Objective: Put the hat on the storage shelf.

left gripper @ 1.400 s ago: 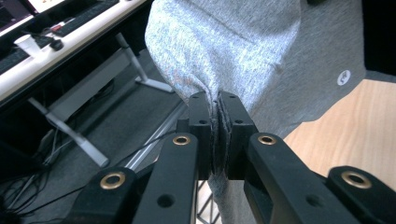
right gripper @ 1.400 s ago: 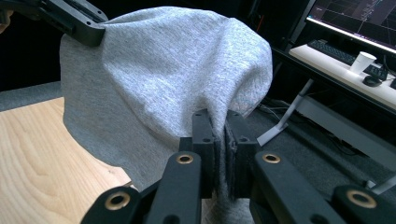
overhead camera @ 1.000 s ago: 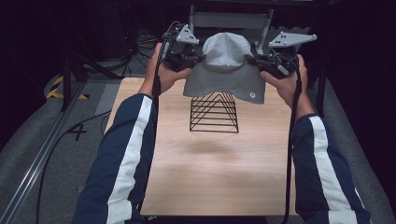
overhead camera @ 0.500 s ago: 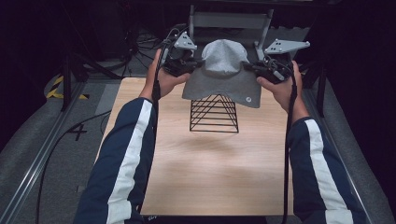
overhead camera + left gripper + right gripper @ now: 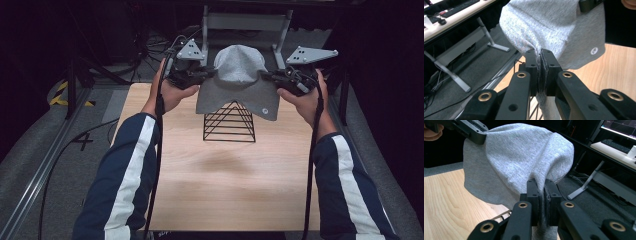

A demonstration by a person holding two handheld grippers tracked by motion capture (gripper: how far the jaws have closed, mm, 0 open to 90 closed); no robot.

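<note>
On grey hat (image 5: 239,80), logo (image 5: 265,112) seemingly unreadable.

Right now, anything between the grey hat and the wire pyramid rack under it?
Nothing visible. The grey hat hangs between the left tool and right tool, both clamped on its edge, directly over the wire rack; only open air shows below.

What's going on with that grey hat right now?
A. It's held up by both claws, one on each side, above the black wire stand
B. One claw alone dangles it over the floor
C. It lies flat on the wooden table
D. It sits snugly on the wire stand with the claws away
A: the left claw and right claw each pinch an edge of the grey hat, held over the black wire stand.
</note>
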